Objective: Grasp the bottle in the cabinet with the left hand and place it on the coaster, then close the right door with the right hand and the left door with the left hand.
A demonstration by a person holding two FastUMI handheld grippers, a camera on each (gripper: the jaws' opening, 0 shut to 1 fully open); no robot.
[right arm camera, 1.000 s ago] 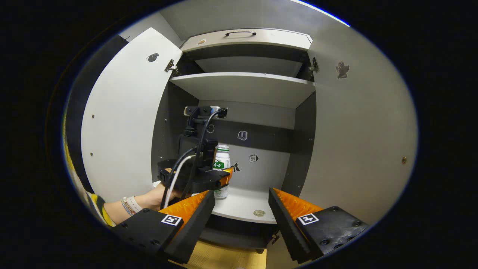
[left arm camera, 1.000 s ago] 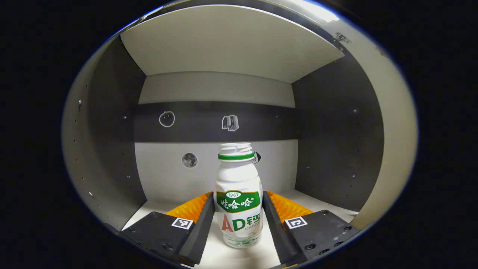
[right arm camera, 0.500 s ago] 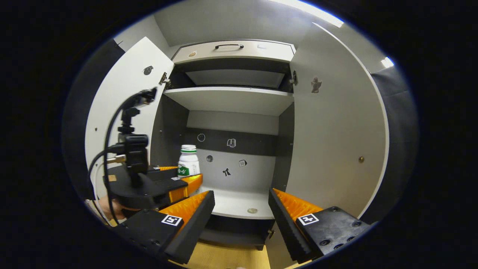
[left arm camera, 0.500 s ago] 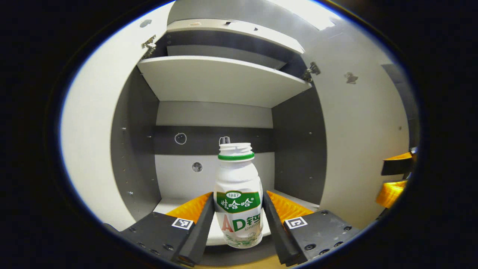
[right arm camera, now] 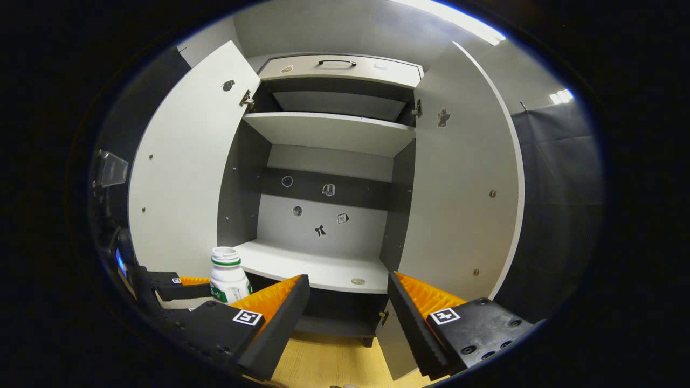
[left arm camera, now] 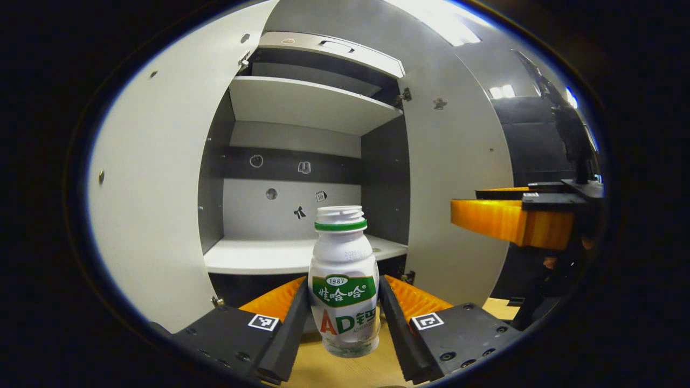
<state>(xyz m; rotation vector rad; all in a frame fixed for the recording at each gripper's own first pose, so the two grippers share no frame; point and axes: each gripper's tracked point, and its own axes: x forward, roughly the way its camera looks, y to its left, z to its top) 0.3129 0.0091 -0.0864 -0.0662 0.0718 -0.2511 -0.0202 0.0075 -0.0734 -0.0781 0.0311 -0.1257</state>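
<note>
In the left gripper view, the left hand-held gripper point(left arm camera: 344, 318) sits at the bottom centre of the frame, its two fingers pressed against the sides of a small white bottle point(left arm camera: 344, 280) with a green neck ring. The bottle is upright, lifted clear of the cabinet point(left arm camera: 302, 253) shelf behind it, above the wooden desk point(left arm camera: 345, 372). Both cabinet doors stand open. The right hand-held gripper point(right arm camera: 347, 318), bottom centre of the right gripper view, is wide open and holds nothing. No coaster can be made out. To place the bottle well, the grip probably needs to stay firm and the bottle vertical, lowered gently until its base rests flat before releasing.
</note>
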